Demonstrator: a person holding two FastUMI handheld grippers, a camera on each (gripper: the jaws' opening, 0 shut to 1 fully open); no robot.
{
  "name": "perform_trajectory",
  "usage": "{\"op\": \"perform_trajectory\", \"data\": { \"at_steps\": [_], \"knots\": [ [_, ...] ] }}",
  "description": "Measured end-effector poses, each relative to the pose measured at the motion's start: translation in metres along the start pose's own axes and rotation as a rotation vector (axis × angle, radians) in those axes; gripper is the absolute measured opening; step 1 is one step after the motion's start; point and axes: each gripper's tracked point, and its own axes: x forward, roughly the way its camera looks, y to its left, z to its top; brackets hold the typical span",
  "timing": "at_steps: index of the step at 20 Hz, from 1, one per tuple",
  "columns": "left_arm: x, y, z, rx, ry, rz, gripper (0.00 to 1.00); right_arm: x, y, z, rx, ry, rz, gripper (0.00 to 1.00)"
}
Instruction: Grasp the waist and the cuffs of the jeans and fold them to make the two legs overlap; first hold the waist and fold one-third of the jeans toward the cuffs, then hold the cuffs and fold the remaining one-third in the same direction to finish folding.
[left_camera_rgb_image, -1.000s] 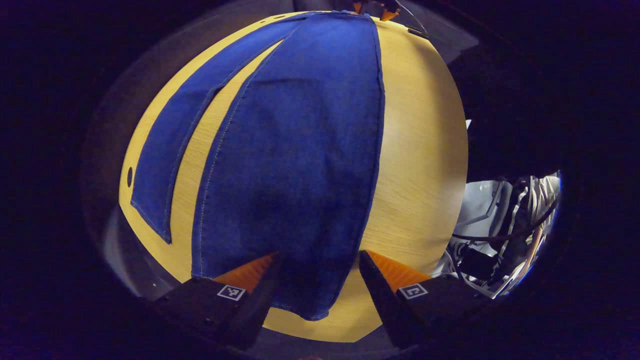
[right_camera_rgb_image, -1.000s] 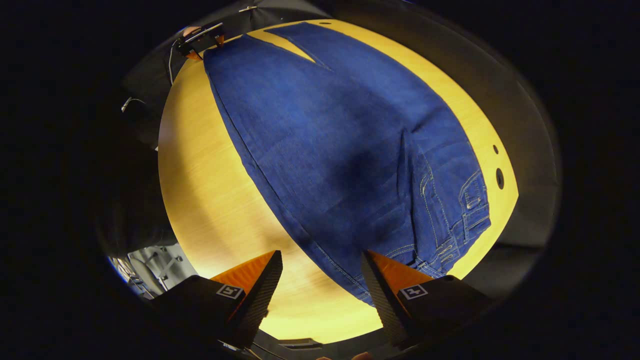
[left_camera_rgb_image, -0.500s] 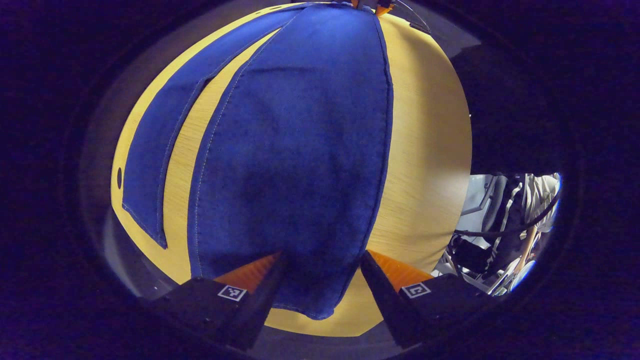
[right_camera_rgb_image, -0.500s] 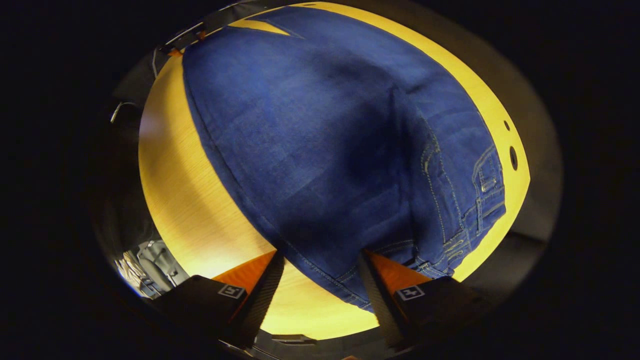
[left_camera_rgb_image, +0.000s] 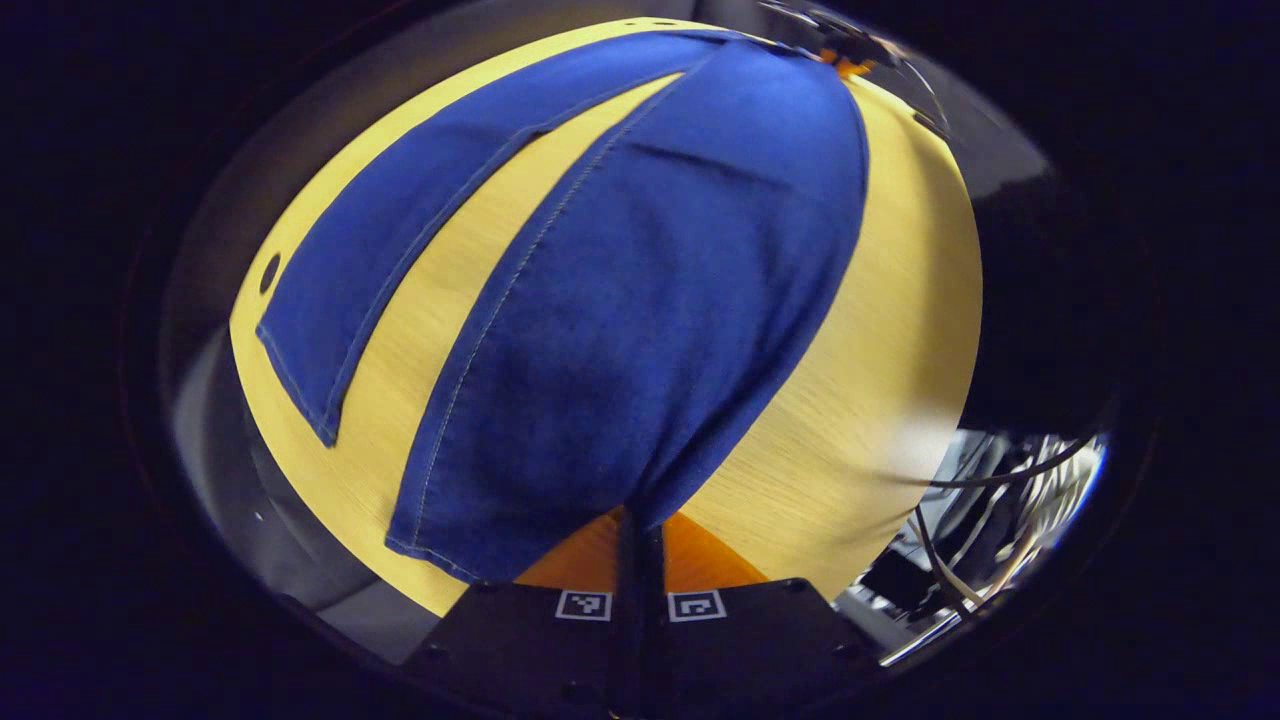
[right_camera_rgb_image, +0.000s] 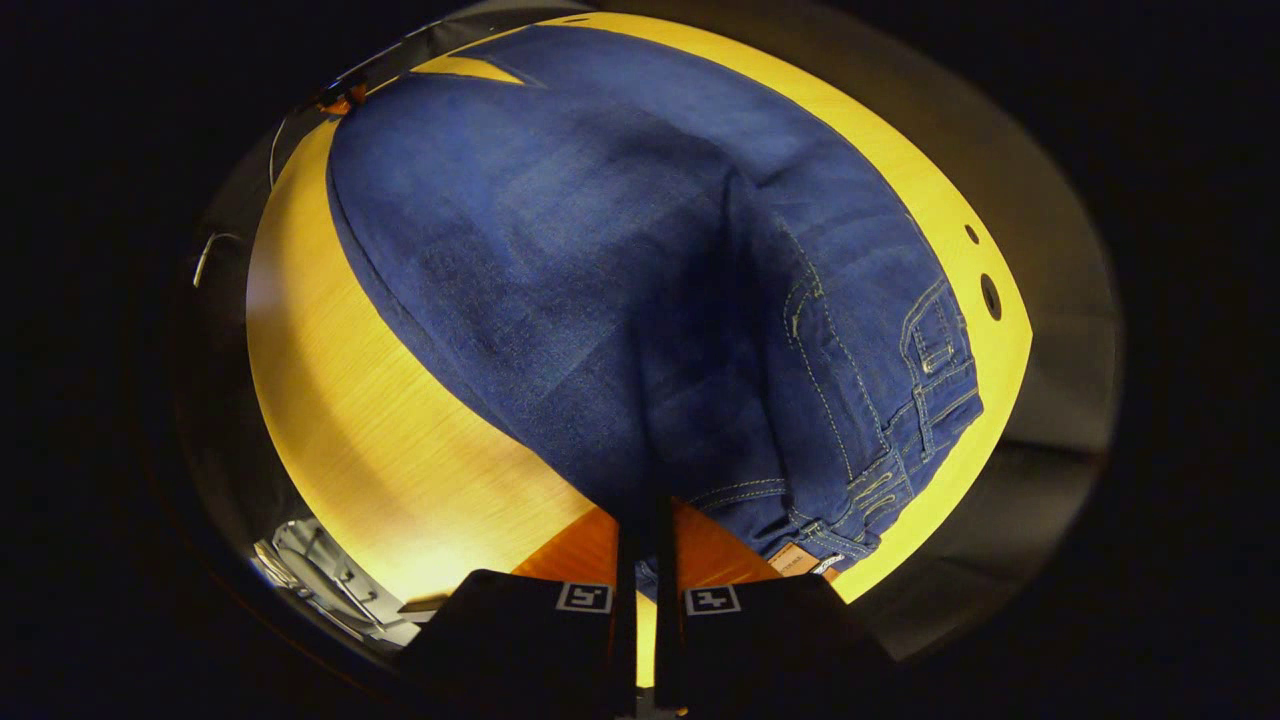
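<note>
Blue jeans (left_camera_rgb_image: 640, 300) lie spread on a yellow wooden table (left_camera_rgb_image: 890, 330). In the left gripper view, my left gripper (left_camera_rgb_image: 640, 525) is shut on the cuff edge of the near leg. The far leg (left_camera_rgb_image: 400, 220) lies apart to the left with bare table between the two. In the right gripper view, my right gripper (right_camera_rgb_image: 645, 520) is shut on the waist edge of the jeans (right_camera_rgb_image: 600, 260), beside the belt loops and a tan patch (right_camera_rgb_image: 795, 558). The other gripper (right_camera_rgb_image: 340, 95) appears small at the far cuff end.
The table (right_camera_rgb_image: 380, 450) has small round holes (right_camera_rgb_image: 990, 295) near its far edge. Beyond the near table edge in the left gripper view sit cables and equipment (left_camera_rgb_image: 1000, 490). Dark booth wall surrounds the table.
Both grippers went from open, straddling the denim edges, to shut on the fabric: the left on the cuff, the right on the waist. Both moved in closer to the jeans.
</note>
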Motion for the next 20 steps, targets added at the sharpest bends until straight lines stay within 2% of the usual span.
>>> {"op": "perform_trajectory", "data": {
  "at_steps": [2,4,8,11,13,17,20],
  "knots": [
    [-0.005,-0.007,0.004,-0.085,0.023,-0.049,0.06,-0.005,-0.003,0.001,0.047,-0.005,0.005,0.11],
    [-0.01,-0.002,0.007,-0.089,0.01,-0.066,0.06,-0.017,-0.005,0.006,0.091,-0.052,0.014,0.11],
    [-0.048,0.005,0.02,-0.121,0.01,-0.116,0.06,-0.061,-0.02,0.028,0.305,-0.198,0.045,0.11],
    [-0.087,0.032,0.055,-0.141,-0.063,-0.101,0.06,-0.101,-0.045,0.049,0.387,-0.313,0.025,0.11],
    [-0.106,0.045,0.08,-0.23,-0.149,-0.086,0.06,-0.119,-0.062,0.067,0.456,-0.376,0.021,0.11],
    [-0.127,0.106,0.118,-0.418,-0.263,-0.024,0.06,-0.127,-0.104,0.101,0.52,-0.445,-0.006,0.1],
    [-0.122,0.166,0.141,-0.55,-0.324,0.074,0.06,-0.112,-0.147,0.14,0.624,-0.512,-0.036,0.11]
  ]
}}
